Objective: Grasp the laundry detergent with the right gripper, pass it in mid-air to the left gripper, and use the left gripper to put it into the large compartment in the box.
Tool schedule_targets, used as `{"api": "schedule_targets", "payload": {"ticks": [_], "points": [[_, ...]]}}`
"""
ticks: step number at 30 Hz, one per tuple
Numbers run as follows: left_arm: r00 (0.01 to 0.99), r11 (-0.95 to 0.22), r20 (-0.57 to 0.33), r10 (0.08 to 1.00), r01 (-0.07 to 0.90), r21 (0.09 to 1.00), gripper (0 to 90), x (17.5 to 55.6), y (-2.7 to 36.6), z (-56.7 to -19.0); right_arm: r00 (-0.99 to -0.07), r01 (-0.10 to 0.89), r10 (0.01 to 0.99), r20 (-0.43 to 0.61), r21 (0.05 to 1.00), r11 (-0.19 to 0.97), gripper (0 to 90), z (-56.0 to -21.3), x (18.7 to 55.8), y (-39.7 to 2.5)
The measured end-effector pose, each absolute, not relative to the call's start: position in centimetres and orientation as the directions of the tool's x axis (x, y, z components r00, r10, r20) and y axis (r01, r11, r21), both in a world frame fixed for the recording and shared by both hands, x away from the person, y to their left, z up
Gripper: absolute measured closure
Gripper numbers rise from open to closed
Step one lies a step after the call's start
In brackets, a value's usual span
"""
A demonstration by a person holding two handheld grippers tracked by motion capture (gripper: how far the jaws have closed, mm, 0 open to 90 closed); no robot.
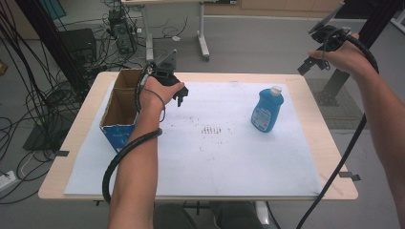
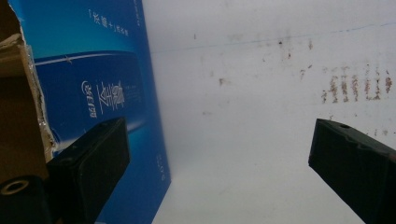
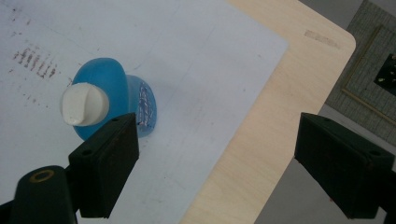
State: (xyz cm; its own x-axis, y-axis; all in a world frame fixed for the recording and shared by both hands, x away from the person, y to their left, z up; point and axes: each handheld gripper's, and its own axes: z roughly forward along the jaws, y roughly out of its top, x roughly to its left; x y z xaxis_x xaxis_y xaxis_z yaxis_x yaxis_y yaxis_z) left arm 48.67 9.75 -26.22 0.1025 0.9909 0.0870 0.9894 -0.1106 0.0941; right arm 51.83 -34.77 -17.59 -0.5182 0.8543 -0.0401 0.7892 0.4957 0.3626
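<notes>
1. High view: the blue bottle [image 1: 267, 110] stands upright on the counter [image 1: 305, 83], right of centre; the open cardboard box [image 1: 120, 107] sits at the left.
2. Left claw [image 1: 180, 97] hangs spread beside the box; right claw [image 1: 315, 59] is spread, high above the bottle.
3. A skewed descent could tip the bottle.
4. The box's inside is hidden.

Light is even and fairly bright, with soft, faint shadows beside the bottle [image 1: 267, 110] and box [image 1: 120, 107]. The high view is slightly soft. Both gripper views look bluish, their near black jaws blurred, and the white sheet [image 2: 261, 116] glares mildly.
</notes>
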Motion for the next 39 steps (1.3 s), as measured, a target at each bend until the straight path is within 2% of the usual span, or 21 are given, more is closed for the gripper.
{"api": "schedule_targets", "payload": {"ticks": [19,39], "points": [[0.108,-0.116,0.086,0.99,0.989,0.095,5.9,48.5,9.3,-26.2,-0.555,0.763,0.83,-0.052,0.366,0.532,12.1,-17.3,51.0,-35.2],[0.117,-0.125,0.077,0.99,0.986,0.109,5.8,48.1,9.0,-25.8,-0.624,0.715,0.78,-0.037,0.376,0.589,8.7,-18.8,48.1,-35.0]]}}
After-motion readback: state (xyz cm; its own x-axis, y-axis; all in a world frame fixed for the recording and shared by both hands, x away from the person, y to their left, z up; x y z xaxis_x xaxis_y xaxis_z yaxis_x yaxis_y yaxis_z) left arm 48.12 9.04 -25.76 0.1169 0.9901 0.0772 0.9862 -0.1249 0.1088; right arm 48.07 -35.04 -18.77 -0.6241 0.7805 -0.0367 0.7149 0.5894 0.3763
